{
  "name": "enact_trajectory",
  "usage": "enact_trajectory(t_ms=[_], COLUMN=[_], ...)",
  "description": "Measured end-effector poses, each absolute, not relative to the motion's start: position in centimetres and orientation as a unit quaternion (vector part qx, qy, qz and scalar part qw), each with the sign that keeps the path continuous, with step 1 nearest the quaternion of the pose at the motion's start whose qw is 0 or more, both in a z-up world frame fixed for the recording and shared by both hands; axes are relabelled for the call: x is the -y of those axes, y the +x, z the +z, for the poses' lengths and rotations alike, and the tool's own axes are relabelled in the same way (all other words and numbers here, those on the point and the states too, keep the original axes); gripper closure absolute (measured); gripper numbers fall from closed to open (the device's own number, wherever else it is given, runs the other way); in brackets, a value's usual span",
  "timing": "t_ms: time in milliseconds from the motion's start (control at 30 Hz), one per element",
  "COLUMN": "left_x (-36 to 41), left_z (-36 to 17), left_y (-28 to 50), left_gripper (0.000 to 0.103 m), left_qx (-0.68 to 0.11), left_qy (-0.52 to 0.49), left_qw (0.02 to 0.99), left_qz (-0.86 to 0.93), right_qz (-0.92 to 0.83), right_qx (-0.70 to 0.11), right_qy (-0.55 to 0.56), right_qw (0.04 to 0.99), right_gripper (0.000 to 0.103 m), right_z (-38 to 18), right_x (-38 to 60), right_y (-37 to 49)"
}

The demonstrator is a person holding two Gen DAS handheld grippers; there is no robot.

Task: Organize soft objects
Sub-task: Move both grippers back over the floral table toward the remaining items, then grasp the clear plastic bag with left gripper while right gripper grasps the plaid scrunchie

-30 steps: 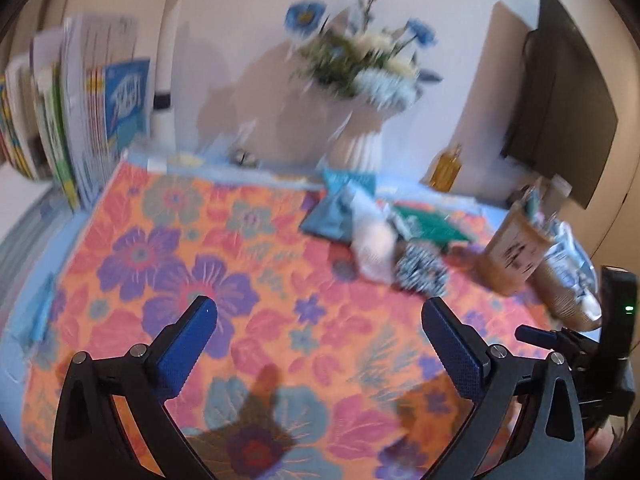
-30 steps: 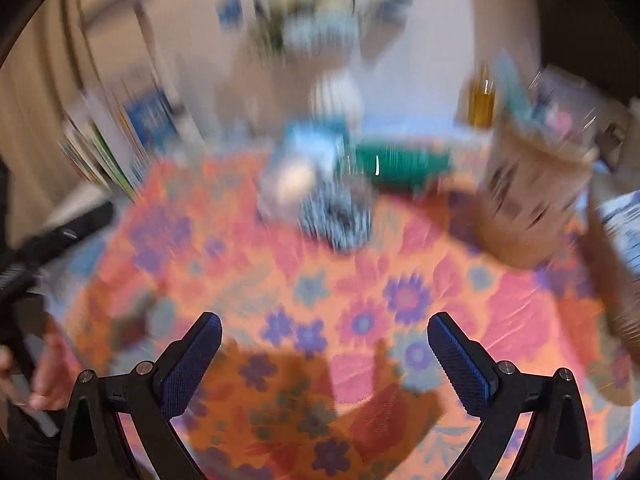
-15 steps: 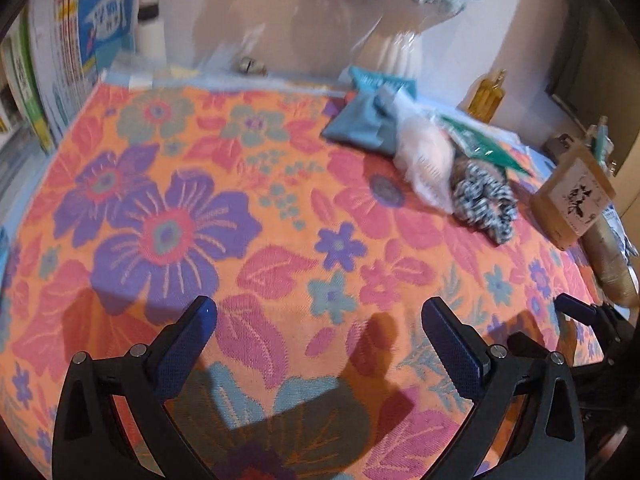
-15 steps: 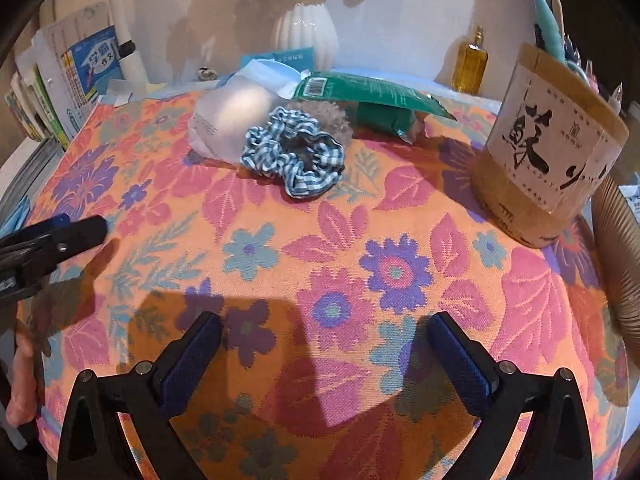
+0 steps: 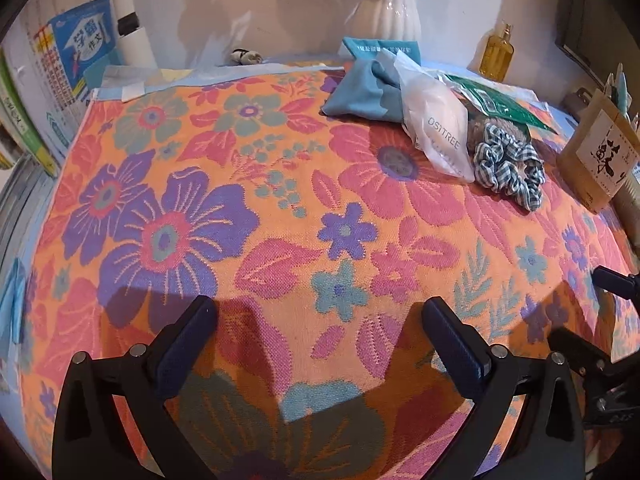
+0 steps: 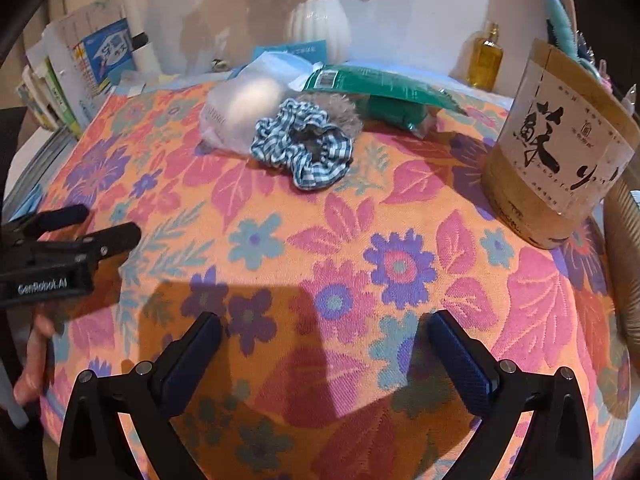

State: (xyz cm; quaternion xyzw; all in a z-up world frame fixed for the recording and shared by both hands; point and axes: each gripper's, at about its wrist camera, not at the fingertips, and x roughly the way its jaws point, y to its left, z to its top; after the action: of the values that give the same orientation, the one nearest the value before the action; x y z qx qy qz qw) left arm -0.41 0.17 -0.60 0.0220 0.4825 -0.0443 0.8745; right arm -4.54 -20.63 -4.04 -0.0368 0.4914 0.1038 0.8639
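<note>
Both grippers, left (image 5: 319, 328) and right (image 6: 325, 344), are held wide and empty; the checked scrunchie (image 6: 302, 144) at 12 o'clock is best pinched by its ruffled rim

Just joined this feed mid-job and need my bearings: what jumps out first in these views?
The bright floral tablecloth fills both views. Toward its far side lies a heap of soft things: a checked scrunchie against a white plastic pouch and a green packet. Both hand-held grippers, left and right, hover open and empty.
</note>
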Motion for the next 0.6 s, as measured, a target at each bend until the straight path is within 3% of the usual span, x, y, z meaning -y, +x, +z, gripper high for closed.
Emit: enact_trajectory(t_ms=[100, 167, 367, 433, 500, 600], left_x=[-0.2, -0.9, -0.2, 0.6, 1.3, 2.3], left_z=[-0.3, 0.6, 5.1, 5.3, 4.7, 2.8], left_y=[0.1, 0.6, 3.5, 5.1, 7.0, 9.3], left_gripper=[0.000, 0.001, 0.001, 0.001, 0.001, 0.002], left_qx=[-0.513, -0.532, -0.475, -0.467, -0.466, -0.473], left_qy=[0.033, -0.005, -0.081, -0.101, -0.118, -0.128], left_qw=[0.856, 0.844, 0.865, 0.862, 0.861, 0.853], left_qz=[-0.053, -0.063, -0.141, -0.166, -0.167, -0.179], right_qz=[0.127, 0.123, 0.127, 0.128, 0.133, 0.153], right_qx=[-0.523, -0.504, -0.421, -0.408, -0.420, -0.440], right_qy=[-0.054, -0.065, -0.055, -0.039, -0.015, 0.032], right_qw=[0.841, 0.853, 0.896, 0.903, 0.898, 0.884], right_gripper=[0.001, 0.002, 0.003, 0.010, 0.023, 0.025], right_z=[-3.3, -1.8, 2.4, 1.7, 0.5, -1.5], right_x=[20.6, 20.7, 20.3, 20.3, 20.3, 20.9], right_y=[-4.5, -4.7, -1.7, 0.5, 2.2, 4.5])
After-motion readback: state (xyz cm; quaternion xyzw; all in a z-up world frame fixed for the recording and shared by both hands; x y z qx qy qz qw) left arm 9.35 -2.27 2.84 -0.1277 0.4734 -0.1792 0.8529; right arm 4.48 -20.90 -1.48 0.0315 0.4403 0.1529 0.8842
